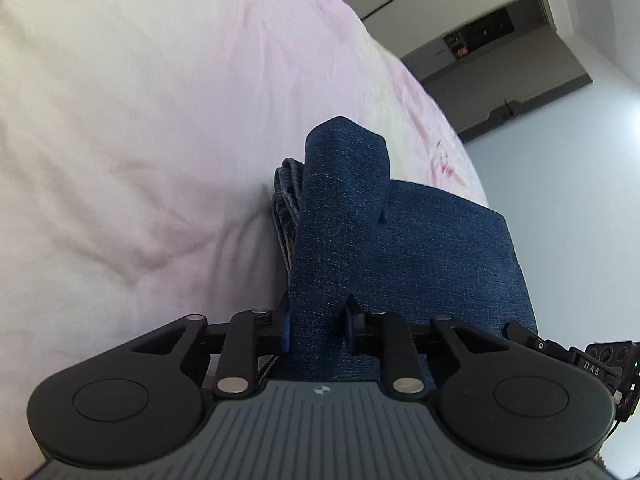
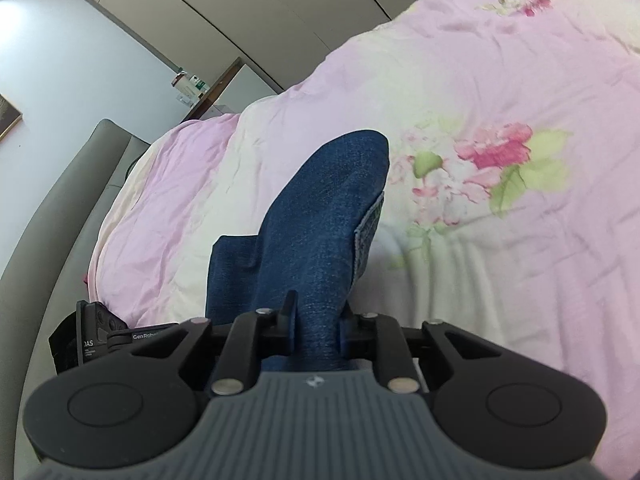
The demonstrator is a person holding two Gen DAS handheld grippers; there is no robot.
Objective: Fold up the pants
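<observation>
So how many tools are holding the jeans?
2. The left tool pinches a raised fold of the jeans; the right tool pinches another fold. Other grips may be out of view.

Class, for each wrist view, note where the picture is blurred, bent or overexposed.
Left wrist view: the bedspread is washed out pale and soft, the wall's lines bow, but the jeans weave stays crisp. Right wrist view: the flower print is smeared, the cupboard edges curve, and the dark corners show the fisheye rim.

bright, soft daylight; fisheye-warped edges
</observation>
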